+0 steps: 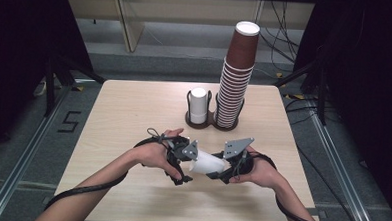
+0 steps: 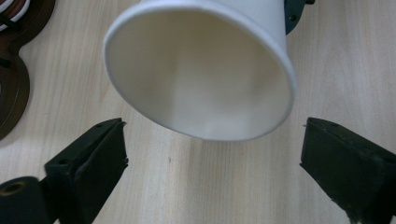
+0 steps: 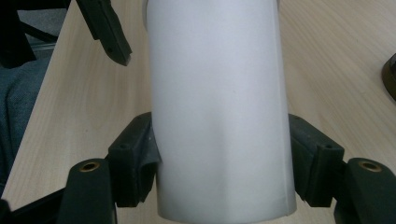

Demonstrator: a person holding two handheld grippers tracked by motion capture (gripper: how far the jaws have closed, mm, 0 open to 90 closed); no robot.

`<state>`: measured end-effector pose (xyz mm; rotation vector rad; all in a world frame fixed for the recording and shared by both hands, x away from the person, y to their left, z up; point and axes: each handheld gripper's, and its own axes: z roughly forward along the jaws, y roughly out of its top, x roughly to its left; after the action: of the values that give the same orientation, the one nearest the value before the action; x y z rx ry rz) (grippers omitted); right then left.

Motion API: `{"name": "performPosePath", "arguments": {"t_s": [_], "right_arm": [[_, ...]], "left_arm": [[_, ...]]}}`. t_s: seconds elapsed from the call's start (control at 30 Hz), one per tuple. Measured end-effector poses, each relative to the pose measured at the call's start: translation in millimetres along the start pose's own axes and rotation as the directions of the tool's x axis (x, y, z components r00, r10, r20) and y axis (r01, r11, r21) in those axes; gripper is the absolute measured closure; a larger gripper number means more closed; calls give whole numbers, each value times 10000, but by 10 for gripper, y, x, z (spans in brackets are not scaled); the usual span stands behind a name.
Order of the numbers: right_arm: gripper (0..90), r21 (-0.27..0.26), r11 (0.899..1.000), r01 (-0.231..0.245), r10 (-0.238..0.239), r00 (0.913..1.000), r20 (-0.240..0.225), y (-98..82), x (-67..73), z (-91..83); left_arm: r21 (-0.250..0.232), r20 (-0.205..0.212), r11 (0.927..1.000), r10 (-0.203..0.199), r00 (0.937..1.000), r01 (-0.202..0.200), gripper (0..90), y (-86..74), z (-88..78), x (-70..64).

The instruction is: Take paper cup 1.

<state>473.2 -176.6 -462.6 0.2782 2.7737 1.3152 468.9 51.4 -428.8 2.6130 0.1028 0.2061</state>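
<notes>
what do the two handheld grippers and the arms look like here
Both the left gripper and the right gripper are black, each topped by a grey three-cornered plate. Their jaws are chunky black blocks with small screw holes and brass-coloured pivot bushings. A thick black cable trails back from each along the forearm. The forearms are bare, no sleeves.

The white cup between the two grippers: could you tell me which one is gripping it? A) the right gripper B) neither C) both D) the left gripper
A: in the right gripper view the right gripper presses both jaws against the white cup, while the left gripper stands with its jaws apart, clear of the rim.
</notes>
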Motion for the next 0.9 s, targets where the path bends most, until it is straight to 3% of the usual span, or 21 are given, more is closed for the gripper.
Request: {"name": "performPosePath", "arguments": {"t_s": [0.07,0.1,0.43,0.5,0.63,0.67,0.9], "right_arm": [[336,-6,10000,3,-3,10000,-2,-2,1,2],[336,-79,9996,280,-279,9996,34,0,-17,6],[336,-98,9998,151,-151,9999,-12,27,0,13],[336,-128,9991,400,-399,9992,30,35,-12,16],[336,-100,9996,260,-261,9996,-79,39,0,29],[336,-129,9988,480,-479,9988,63,45,-13,27],[336,-124,9990,423,-423,9991,-64,53,-3,38]], "left_arm": [[-9,-7,10000,25,10000,-25,33,4,5,7],[-66,5,10000,-21,10000,21,31,8,11,8],[-279,110,9996,-93,9999,96,18,39,45,22],[-333,111,9994,-101,9999,105,18,46,45,25],[-337,138,9994,-77,9999,81,18,61,47,26],[-342,139,9994,-86,9999,90,18,64,47,25],[-521,207,9986,-53,9998,64,25,86,60,23]]}}
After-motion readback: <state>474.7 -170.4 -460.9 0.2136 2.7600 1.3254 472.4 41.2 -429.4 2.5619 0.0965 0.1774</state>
